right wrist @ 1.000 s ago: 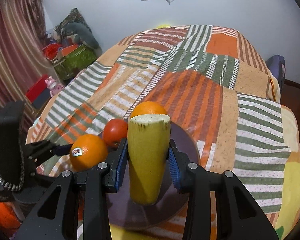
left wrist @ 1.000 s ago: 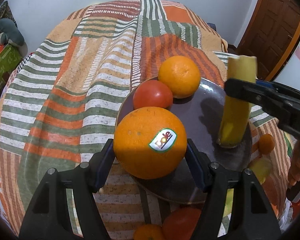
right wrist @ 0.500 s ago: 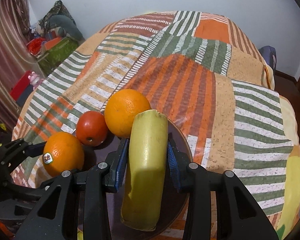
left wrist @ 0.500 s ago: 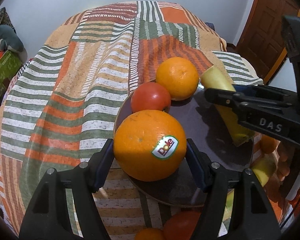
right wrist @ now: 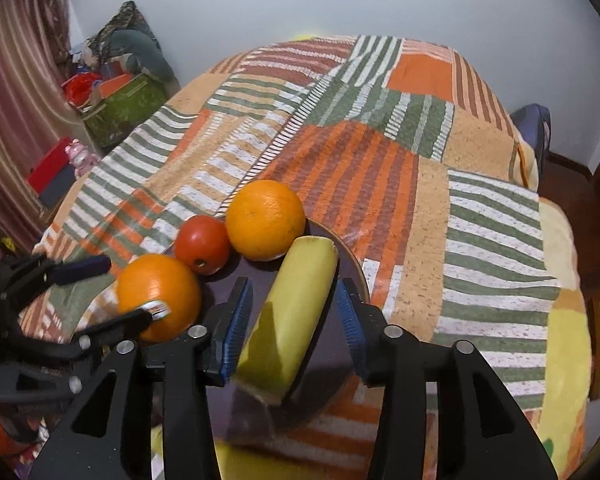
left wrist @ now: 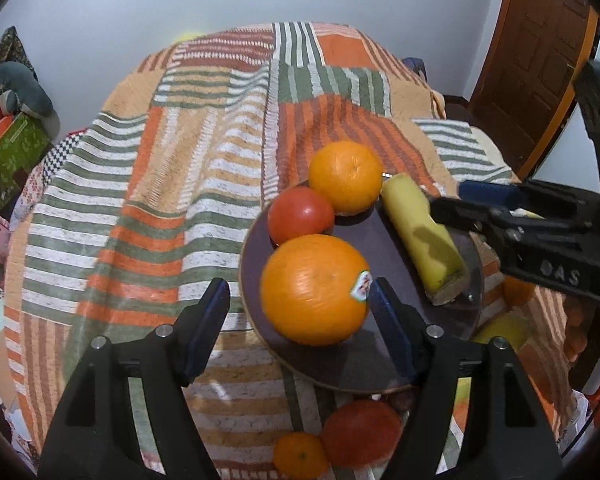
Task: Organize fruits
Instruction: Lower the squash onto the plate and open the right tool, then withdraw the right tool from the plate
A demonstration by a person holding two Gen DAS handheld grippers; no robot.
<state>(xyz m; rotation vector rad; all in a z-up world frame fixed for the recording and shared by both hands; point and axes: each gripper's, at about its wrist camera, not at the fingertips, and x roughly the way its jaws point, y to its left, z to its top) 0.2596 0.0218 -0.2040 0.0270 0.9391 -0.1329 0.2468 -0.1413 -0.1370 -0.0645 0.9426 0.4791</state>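
Note:
A dark round plate point(left wrist: 356, 364) point(right wrist: 352, 264) lies on the striped bedspread. On it are a stickered orange point(left wrist: 314, 290) point(right wrist: 158, 296), a red tomato point(left wrist: 300, 214) point(right wrist: 202, 244), a second orange point(left wrist: 346, 176) point(right wrist: 264, 218) and a cut yellow banana piece point(left wrist: 420, 236) point(right wrist: 296, 308) lying flat. My left gripper point(left wrist: 300, 320) is open, its jaws apart from the stickered orange on both sides. My right gripper point(right wrist: 294, 322) is open, its jaws apart from the banana piece.
More fruit lies near the plate's front edge: a red fruit point(left wrist: 360, 432), a small orange point(left wrist: 300, 454) and a yellow fruit point(left wrist: 500, 330). A green box point(right wrist: 126, 104) and clutter stand left of the bed; a wooden door point(left wrist: 536, 52) is at right.
Both grippers have opened. The stickered orange and the banana piece now rest on the plate, the banana laid flat from upright. Both grippers have drawn back slightly.

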